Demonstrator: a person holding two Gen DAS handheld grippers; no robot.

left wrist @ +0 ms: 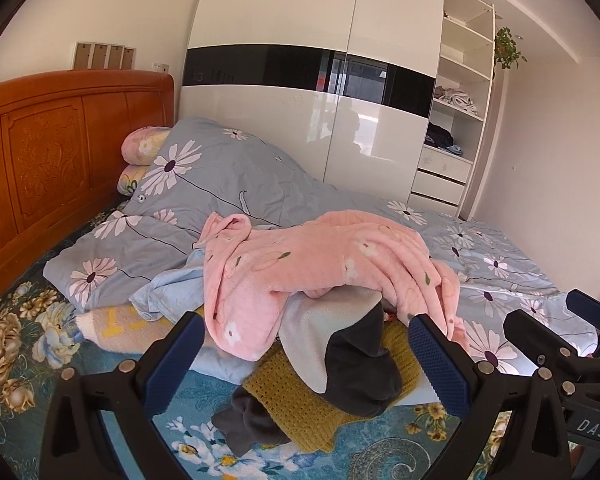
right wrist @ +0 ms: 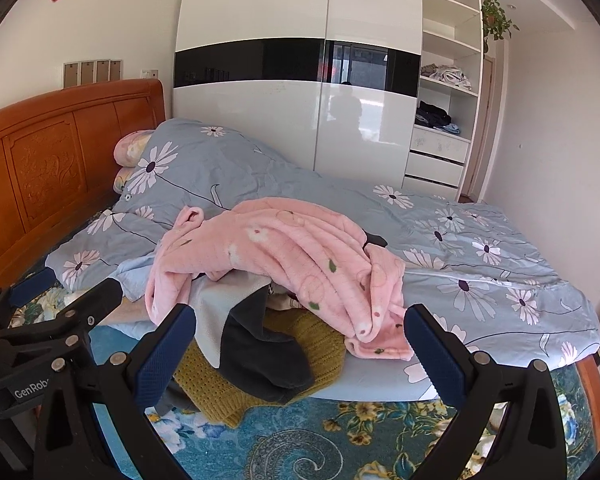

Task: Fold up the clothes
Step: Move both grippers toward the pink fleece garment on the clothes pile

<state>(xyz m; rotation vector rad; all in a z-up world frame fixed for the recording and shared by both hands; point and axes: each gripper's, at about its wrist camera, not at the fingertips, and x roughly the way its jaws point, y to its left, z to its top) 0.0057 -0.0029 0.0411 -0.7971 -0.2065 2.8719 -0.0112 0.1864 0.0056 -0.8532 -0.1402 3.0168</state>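
Left gripper (left wrist: 306, 350) jaws wide apart, holding nothing, right gripper (right wrist: 300, 344) the same — both near a heap of clothes, pink floral garment (left wrist: 320, 264) on top, mustard knit (right wrist: 236, 384) beneath, on the bed (right wrist: 300, 440) beside a grey daisy quilt (right wrist: 480, 240).

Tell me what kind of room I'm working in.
A bedroom in a home, most likely: a bed with a wooden headboard, a flowered grey quilt, and a tall white wardrobe behind it.

pink garment (left wrist: 320, 264): 1 | mustard knit (left wrist: 300, 400): 1 | pillows (left wrist: 142, 146): 2 | quilt (left wrist: 228, 168): 1 | wardrobe (left wrist: 300, 40): 1
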